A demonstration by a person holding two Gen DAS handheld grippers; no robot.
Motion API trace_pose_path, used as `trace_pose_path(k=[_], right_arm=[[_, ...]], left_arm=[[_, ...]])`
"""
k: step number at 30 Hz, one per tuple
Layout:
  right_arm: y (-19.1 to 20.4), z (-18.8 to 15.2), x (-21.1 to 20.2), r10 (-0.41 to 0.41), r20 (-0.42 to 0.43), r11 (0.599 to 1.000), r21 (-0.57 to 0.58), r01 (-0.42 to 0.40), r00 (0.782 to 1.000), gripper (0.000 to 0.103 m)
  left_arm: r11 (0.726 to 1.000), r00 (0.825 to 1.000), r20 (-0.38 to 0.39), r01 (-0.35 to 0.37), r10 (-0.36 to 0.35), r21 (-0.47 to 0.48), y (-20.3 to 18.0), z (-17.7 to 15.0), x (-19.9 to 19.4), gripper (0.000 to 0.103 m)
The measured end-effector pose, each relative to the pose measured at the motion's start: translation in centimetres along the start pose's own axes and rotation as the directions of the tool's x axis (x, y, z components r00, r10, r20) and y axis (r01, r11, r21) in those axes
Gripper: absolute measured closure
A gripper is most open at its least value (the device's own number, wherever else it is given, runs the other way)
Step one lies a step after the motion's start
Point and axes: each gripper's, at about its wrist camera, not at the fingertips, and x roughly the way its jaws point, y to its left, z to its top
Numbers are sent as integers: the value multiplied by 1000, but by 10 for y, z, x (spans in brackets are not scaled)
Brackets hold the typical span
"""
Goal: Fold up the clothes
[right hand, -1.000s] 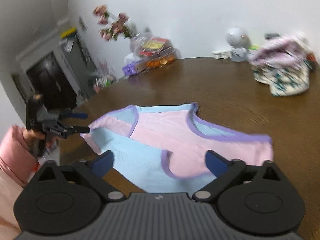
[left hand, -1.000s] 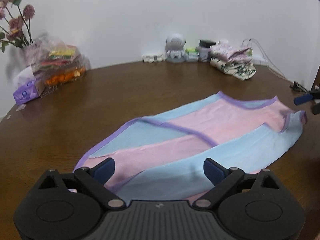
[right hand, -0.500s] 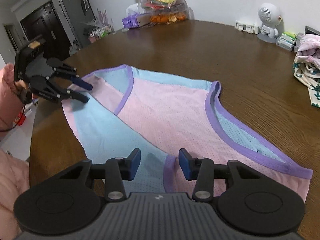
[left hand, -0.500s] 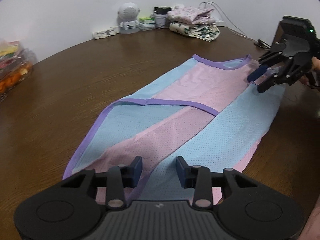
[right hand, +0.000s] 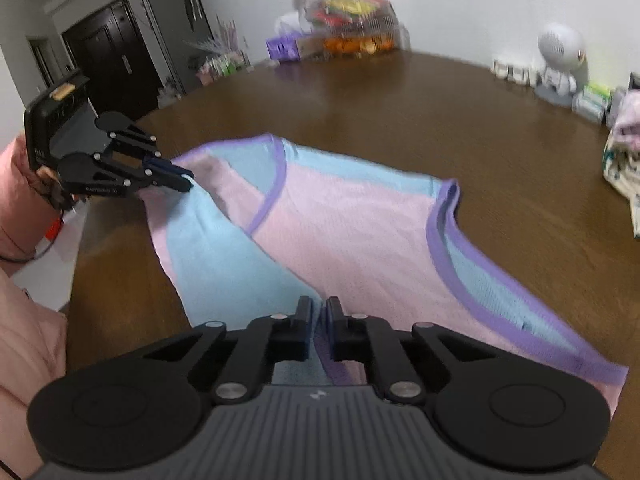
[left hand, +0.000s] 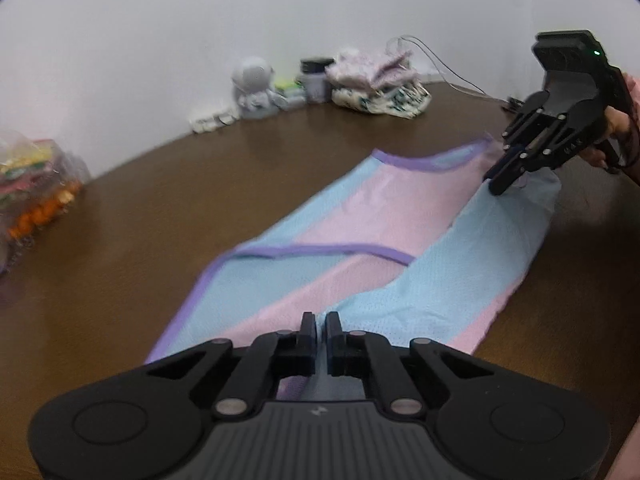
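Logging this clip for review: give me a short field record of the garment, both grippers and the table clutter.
garment: pink, blue and purple vest, spread on the brown table
left gripper: jaws shut on the vest's near edge
right gripper: jaws shut on the opposite end
vest state: both gripped ends lifted, middle on the table
background: folded clothes pile, white robot figurine, snack bag

Folded clothes pile (right hand: 626, 184) cut off, snack bag (left hand: 36, 184) blurred
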Motion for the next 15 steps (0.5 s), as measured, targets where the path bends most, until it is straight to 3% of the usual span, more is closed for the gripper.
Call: trace_pose_path(k=[6,9,11,12,13,14,15], right_arm=[[-11,1,9,-16,5,1000,18,16,1000,96],[-14,-4,18,-26,-12,999,27,26,1000,95],[-17,-6,20,-25,-5,998,61,25,1000,86],[-20,-8,17,-26,10,996,86,25,1000,82],[-21,-9,13,-28,29,994,108,25,999,70],[-21,-10,5,-33,61,992,122,25,998,62],[-21,-12,-5,-40,98,991,133,27,994,60]], left_arm=[[995,997,-44,-74,71,-65,2,-1,21,99],[989,994,-53,-105,99,-107,3,-8,21,88],[983,992,-49,-124,119,-136,3,-14,12,56],[980,991,-47,-134,128,-150,3,-17,7,50],[976,989,-45,-144,138,-165,4,-21,2,46],[972,988,-44,-153,148,-179,4,-24,-2,46],[967,987,-43,-163,157,-194,4,-27,-7,46]])
